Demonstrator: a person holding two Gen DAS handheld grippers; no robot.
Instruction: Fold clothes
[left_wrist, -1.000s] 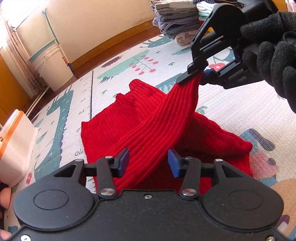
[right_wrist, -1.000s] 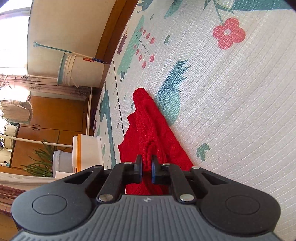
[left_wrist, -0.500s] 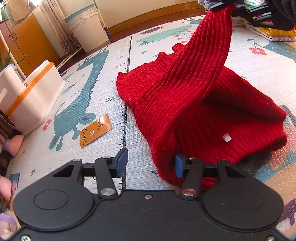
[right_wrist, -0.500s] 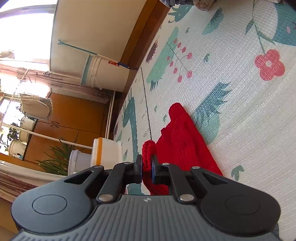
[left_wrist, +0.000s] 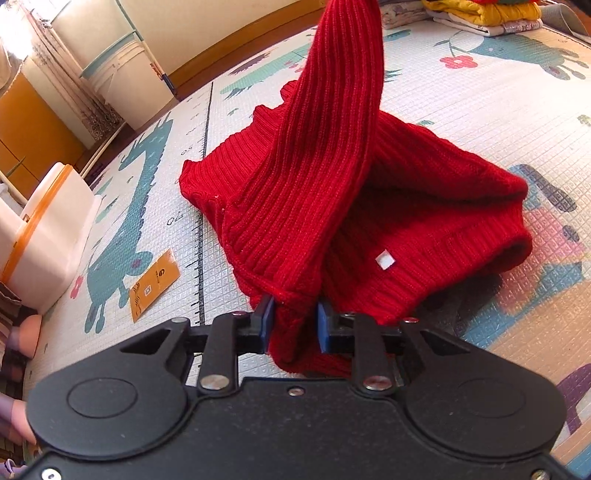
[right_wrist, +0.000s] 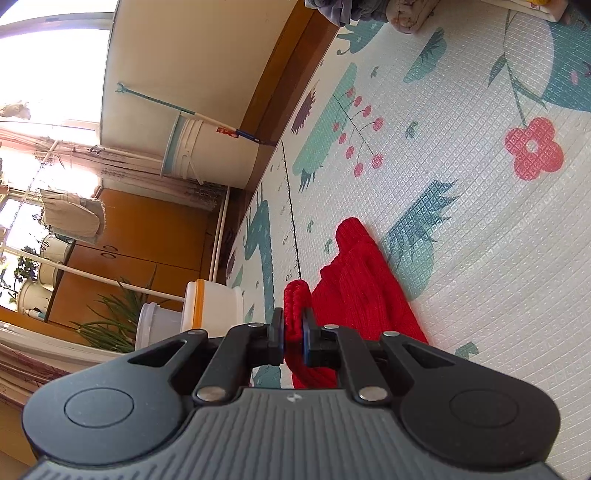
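A red ribbed knit sweater (left_wrist: 406, 192) lies bunched on the patterned play mat (left_wrist: 498, 103). One sleeve (left_wrist: 332, 122) rises steeply out of the top of the left wrist view. My left gripper (left_wrist: 293, 325) is shut on the sweater where that sleeve joins the body, at the near edge. A small white tag (left_wrist: 385, 259) shows on the hem. In the right wrist view my right gripper (right_wrist: 293, 336) is shut on the sleeve's cuff (right_wrist: 295, 299), held above the mat, with the sweater (right_wrist: 362, 295) below it.
A white bin with an orange lid (left_wrist: 44, 236) stands at the left, and an orange card (left_wrist: 153, 282) lies on the mat beside it. Folded clothes (left_wrist: 487, 14) are stacked at the far right. A white bucket (right_wrist: 199, 147) stands by the wall.
My left gripper's jaws were apart beside the sweater's edge and have shut on it. The right gripper has lifted the sleeve higher, out of the left view's top.
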